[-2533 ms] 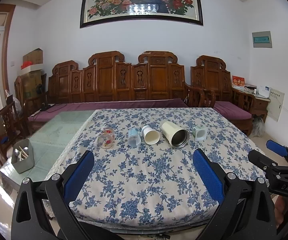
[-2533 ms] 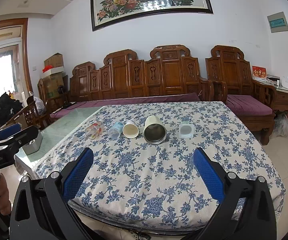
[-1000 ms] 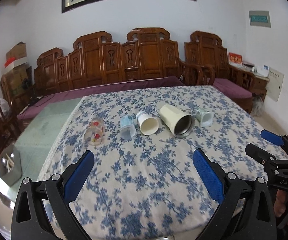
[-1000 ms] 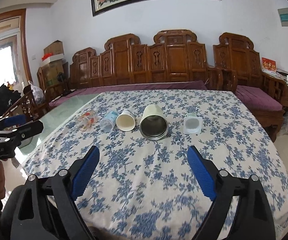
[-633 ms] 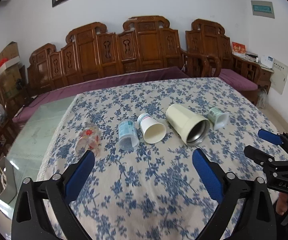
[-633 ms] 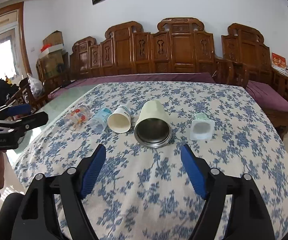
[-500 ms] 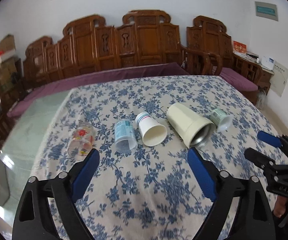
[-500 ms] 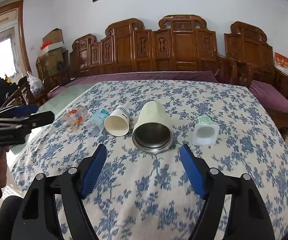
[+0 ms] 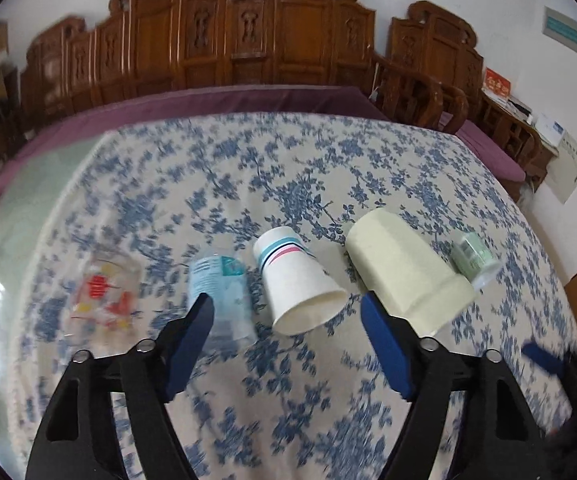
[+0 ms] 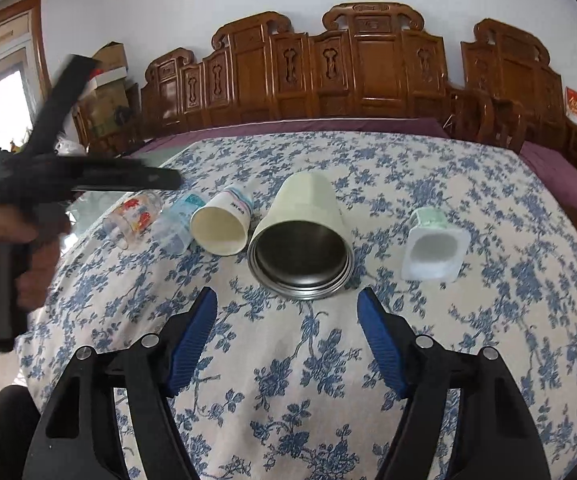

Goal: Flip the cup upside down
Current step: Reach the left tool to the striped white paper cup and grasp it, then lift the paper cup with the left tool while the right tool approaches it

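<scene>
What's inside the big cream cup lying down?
In the right wrist view the big cream cup shows a dark, shiny metal lining and nothing else in the part that shows. Its lower rim hides a little of the inside wall.

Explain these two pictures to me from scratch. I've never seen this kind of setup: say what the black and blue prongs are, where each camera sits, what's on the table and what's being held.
There is no robot here. A person holds a hand tool in each hand, each with two blue-padded fingers and a wide-angle camera looking forward along them. One picture comes from the left gripper, the other from the right gripper; the right view also shows the person's left hand gripping its tool. Both grippers are open and hold nothing.

On the flowered tablecloth five cups lie on their sides in a row: a clear glass with red print, a clear plastic cup with blue print, a striped paper cup, a large cream tumbler with a metal inside and a small green-labelled white pot.
</scene>
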The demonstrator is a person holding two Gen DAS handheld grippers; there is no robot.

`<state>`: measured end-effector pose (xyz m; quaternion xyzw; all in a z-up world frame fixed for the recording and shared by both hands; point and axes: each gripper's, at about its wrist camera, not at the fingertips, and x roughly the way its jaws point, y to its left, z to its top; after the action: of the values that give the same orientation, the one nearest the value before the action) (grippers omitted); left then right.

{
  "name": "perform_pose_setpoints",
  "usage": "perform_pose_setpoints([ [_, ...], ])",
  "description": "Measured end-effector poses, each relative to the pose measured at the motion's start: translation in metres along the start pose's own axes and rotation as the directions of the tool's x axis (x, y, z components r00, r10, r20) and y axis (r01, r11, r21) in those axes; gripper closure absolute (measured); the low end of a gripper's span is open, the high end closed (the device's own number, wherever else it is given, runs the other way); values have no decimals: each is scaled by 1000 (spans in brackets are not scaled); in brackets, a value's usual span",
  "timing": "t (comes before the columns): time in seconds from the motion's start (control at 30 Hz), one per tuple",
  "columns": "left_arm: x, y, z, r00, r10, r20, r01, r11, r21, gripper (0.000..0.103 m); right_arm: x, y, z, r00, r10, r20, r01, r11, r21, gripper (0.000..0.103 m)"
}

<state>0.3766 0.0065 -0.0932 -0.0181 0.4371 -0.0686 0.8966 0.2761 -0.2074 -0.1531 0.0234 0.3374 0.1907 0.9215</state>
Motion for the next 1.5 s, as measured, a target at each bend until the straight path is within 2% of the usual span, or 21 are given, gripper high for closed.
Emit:
perform_pose_setpoints([
  [0.23, 49, 1, 24, 996, -24, -91, 19, 998, -55, 37, -3, -9, -5, 999, 33, -10, -32, 999, 24, 28],
  [0.33, 64, -5, 31, 991, -3, -130, -2, 999, -40, 39, -3, -12, -8, 999, 48, -15, -48, 998, 38, 28],
  [0.5, 83, -26, 36, 978, 101, -184, -92, 994, 58, 39, -6, -14, -7, 998, 61, -9, -61, 997, 45, 28],
  [0.63, 94, -32, 35, 965, 151, -215, -131, 986, 105, 39, -8, -16, -7, 997, 75, -6, -75, 996, 55, 28],
  [0.73, 107, -30, 33, 951, 158, -264, -134, 985, 108, 39, -9, -19, -6, 997, 78, -5, -77, 995, 61, 28],
  [0.83, 112, -30, 31, 948, 148, -283, -124, 987, 101, 39, -11, -20, -4, 997, 80, 0, -80, 994, 69, 28],
  [0.97, 107, -30, 32, 949, 131, -288, -111, 990, 86, 46, -12, -22, -3, 997, 75, 8, -76, 995, 71, 28],
  [1.2, 69, -31, 20, 963, 99, -251, -80, 993, 83, 48, -11, -23, -6, 999, 45, 8, -45, 997, 62, 28],
  [1.5, -6, -44, -36, 984, 7, -175, 8, 996, 85, 47, -22, -29, -17, 1000, -20, 6, 19, 997, 76, 28],
])
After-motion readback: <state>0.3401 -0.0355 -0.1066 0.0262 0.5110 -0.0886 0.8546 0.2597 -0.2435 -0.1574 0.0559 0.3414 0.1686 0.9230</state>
